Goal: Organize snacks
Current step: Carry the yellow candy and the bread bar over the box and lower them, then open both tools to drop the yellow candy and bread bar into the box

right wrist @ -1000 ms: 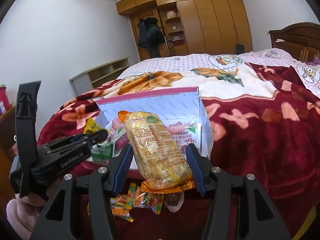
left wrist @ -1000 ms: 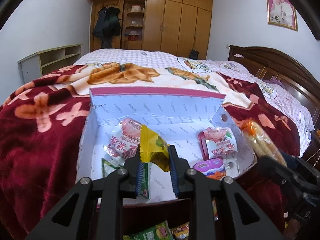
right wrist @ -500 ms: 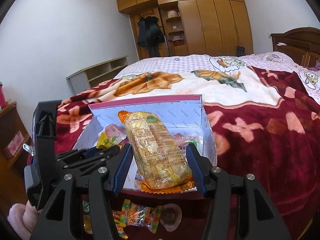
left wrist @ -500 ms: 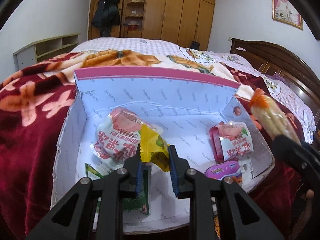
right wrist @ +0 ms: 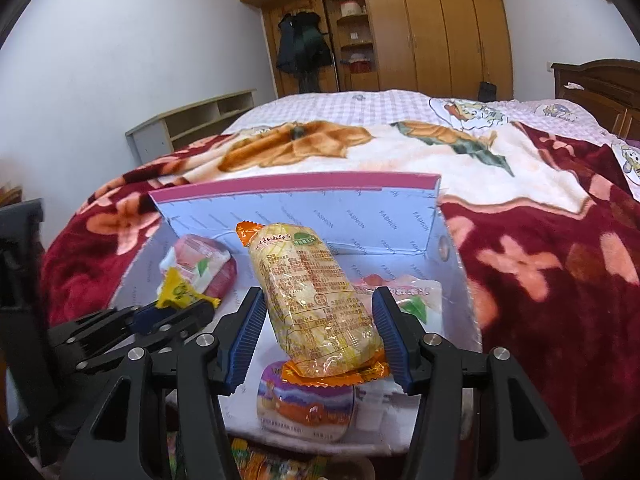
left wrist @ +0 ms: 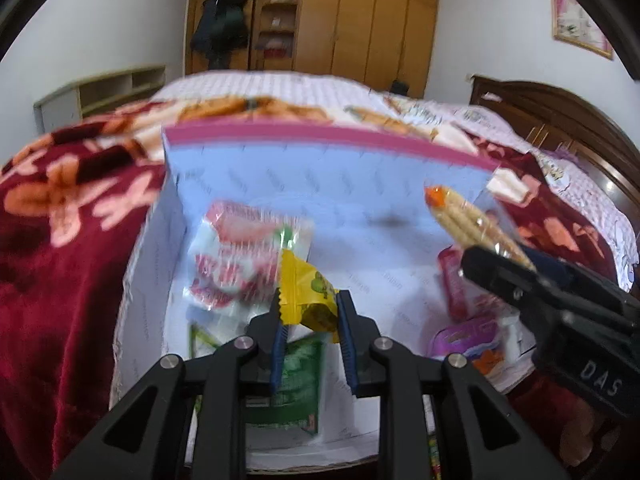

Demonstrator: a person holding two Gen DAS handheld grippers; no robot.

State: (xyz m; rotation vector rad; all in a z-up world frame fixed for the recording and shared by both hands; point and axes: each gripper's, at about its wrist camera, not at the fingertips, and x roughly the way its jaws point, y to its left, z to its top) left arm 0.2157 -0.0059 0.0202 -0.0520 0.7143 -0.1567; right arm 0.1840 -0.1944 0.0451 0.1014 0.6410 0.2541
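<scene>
A pale blue open box with a pink rim lies on the bed. My left gripper hangs over its near left part, shut on a small yellow packet. In the right wrist view the left gripper and the yellow packet show at the left. My right gripper is shut on a long yellow biscuit pack with orange ends, above the box's right side. In the left wrist view that gripper and biscuit pack enter from the right.
Inside the box lie red-and-white packs, a purple pack and a green one. Loose snacks sit below the box's near edge. A red floral blanket surrounds it; a wardrobe stands behind.
Both grippers have moved forward and down over the box with their packets still held. The right gripper and its biscuit pack have come further into the left wrist view.
</scene>
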